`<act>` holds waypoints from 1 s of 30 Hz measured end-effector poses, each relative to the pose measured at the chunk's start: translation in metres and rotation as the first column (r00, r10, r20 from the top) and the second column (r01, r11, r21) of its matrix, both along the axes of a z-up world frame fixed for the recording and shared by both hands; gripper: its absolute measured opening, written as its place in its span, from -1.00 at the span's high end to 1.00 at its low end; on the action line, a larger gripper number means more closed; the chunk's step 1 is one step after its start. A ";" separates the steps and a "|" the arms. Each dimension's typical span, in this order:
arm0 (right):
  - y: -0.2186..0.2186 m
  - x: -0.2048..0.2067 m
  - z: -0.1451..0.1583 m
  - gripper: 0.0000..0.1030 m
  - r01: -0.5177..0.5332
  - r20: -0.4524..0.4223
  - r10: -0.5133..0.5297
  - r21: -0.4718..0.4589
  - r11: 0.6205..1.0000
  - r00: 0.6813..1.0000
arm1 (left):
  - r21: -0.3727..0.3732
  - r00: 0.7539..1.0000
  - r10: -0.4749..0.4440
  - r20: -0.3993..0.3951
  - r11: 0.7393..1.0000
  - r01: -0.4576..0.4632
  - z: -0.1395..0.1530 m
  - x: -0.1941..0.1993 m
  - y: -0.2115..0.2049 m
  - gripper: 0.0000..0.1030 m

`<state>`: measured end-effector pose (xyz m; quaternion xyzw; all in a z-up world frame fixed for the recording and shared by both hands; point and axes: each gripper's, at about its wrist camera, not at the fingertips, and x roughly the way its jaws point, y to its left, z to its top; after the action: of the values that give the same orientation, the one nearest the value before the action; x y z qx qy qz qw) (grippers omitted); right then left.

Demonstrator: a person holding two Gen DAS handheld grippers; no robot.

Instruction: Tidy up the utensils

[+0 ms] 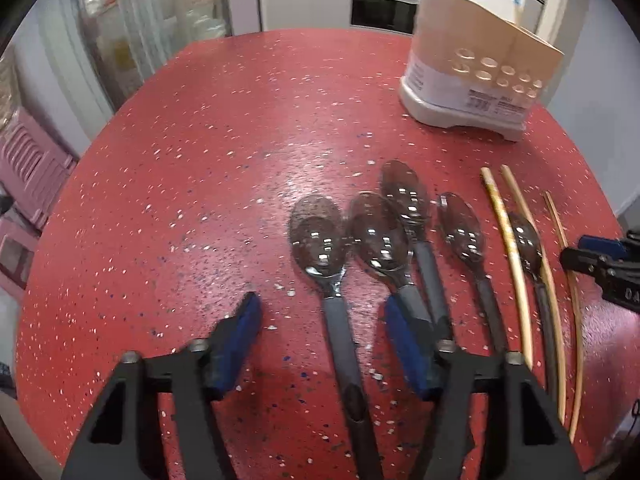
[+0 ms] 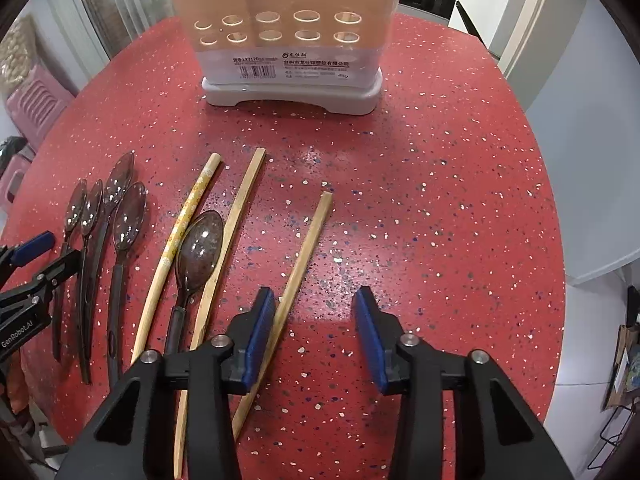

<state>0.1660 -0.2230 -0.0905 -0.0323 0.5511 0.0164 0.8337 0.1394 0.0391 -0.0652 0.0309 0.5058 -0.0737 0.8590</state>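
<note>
Utensils lie in a row on the red speckled table (image 2: 440, 200): we see five smoky plastic spoons (image 1: 318, 240) and three chopsticks (image 2: 308, 248). The beige cutlery holder (image 2: 288, 40) stands upright at the far side, well apart from them. Our left gripper (image 1: 320, 344) hangs with jaws spread, the leftmost spoon's handle between its pads, which do not touch it. Our right gripper (image 2: 314, 332) is also spread; its left pad (image 2: 260, 328) sits just beside the rightmost chopstick, and only bare table lies between the pads.
</note>
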 end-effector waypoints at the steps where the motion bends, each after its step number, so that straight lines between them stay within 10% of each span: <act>1: -0.002 0.001 0.001 0.41 -0.003 -0.001 0.003 0.000 1.000 1.000 | 0.000 1.000 -0.012 -0.003 1.000 0.012 0.001 0.000 -0.003 -0.29; 4: -0.003 0.003 0.000 0.75 -0.013 -0.006 0.013 0.008 1.000 1.000 | 0.006 0.999 -0.047 -0.005 0.999 0.047 0.004 -0.003 -0.012 0.19; 7: -0.004 0.002 0.001 0.84 -0.019 -0.001 0.019 0.024 1.000 1.000 | 0.001 0.999 -0.033 0.003 0.999 0.033 0.005 -0.004 -0.014 0.27; 30: -0.038 -0.038 0.084 0.88 -0.139 0.311 0.025 0.352 0.926 0.950 | -0.233 0.968 0.093 0.234 0.972 -0.037 0.086 -0.035 0.013 0.28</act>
<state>0.1284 -0.2610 -0.0063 0.0998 0.4029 0.1498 0.8974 0.1047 0.0521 0.0204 -0.0755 0.3858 -0.0983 0.9142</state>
